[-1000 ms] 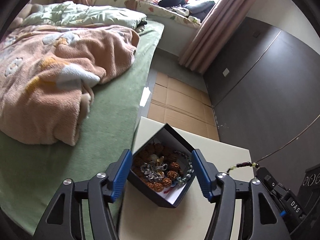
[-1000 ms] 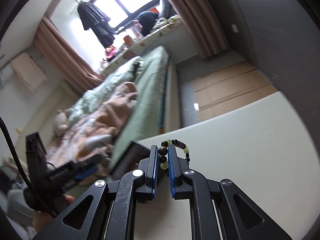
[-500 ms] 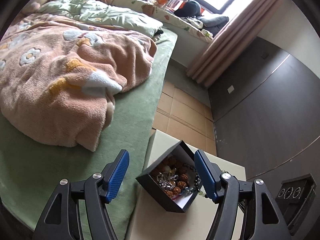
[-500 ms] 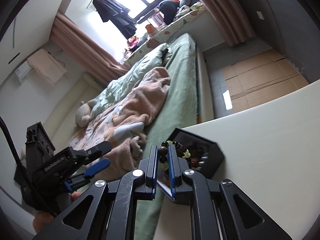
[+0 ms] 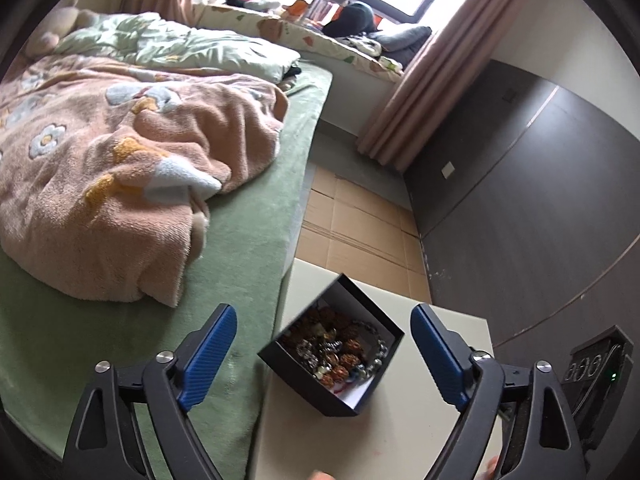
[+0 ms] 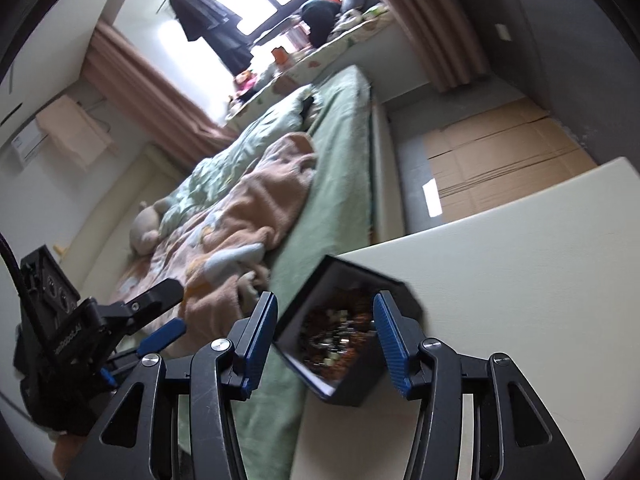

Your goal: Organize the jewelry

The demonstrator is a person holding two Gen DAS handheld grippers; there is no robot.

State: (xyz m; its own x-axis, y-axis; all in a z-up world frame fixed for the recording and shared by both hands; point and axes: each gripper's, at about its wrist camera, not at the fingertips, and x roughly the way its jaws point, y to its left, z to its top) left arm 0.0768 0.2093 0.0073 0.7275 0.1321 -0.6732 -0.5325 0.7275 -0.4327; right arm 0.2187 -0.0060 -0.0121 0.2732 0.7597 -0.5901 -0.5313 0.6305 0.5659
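Note:
A black open jewelry box (image 5: 332,354) sits on the cream table (image 5: 400,440) near its left edge, filled with brown bead bracelets and silver chains (image 5: 336,350). My left gripper (image 5: 322,354) is open, pulled back above the box, empty. In the right wrist view the same box (image 6: 348,332) lies between the fingers of my right gripper (image 6: 324,334), which is open and empty. The dark and green bead bracelet is not visible on its own; the box contents are blurred there. The left gripper (image 6: 160,320) shows at the left of that view.
A bed (image 5: 248,240) with green sheet and a peach fleece blanket (image 5: 120,184) runs along the table's left side. Cardboard (image 5: 360,224) covers the floor beyond the table. A dark wall panel (image 5: 520,200) stands at the right.
My right gripper moved over the box and opened; the bead bracelet it held is no longer between its fingers. My left gripper drew back and up from the box.

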